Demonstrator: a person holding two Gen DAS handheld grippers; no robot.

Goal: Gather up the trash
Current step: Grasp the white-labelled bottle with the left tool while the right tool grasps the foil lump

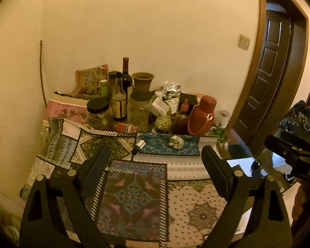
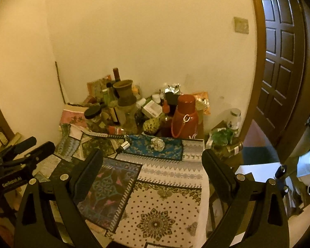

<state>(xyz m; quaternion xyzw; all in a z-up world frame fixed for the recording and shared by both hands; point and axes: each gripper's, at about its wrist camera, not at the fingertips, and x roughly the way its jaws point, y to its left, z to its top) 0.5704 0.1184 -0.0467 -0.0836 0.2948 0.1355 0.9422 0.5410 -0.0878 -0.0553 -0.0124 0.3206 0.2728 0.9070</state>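
nothing is collected yet. both my left hand-held gripper point(image 1: 156, 160) and right hand-held gripper point(image 2: 153, 164) gape empty above the desk point(image 2: 169, 202). the foil ball point(image 2: 157, 144) and small tube point(image 2: 123, 146) remain, 2 likely bits of trash.

Open left claw point(image 1: 155, 155) above patchwork cloth point(image 1: 134, 196), crumpled foil ball point(image 1: 176, 142) beyond, red flask point(image 1: 202, 114) behind.
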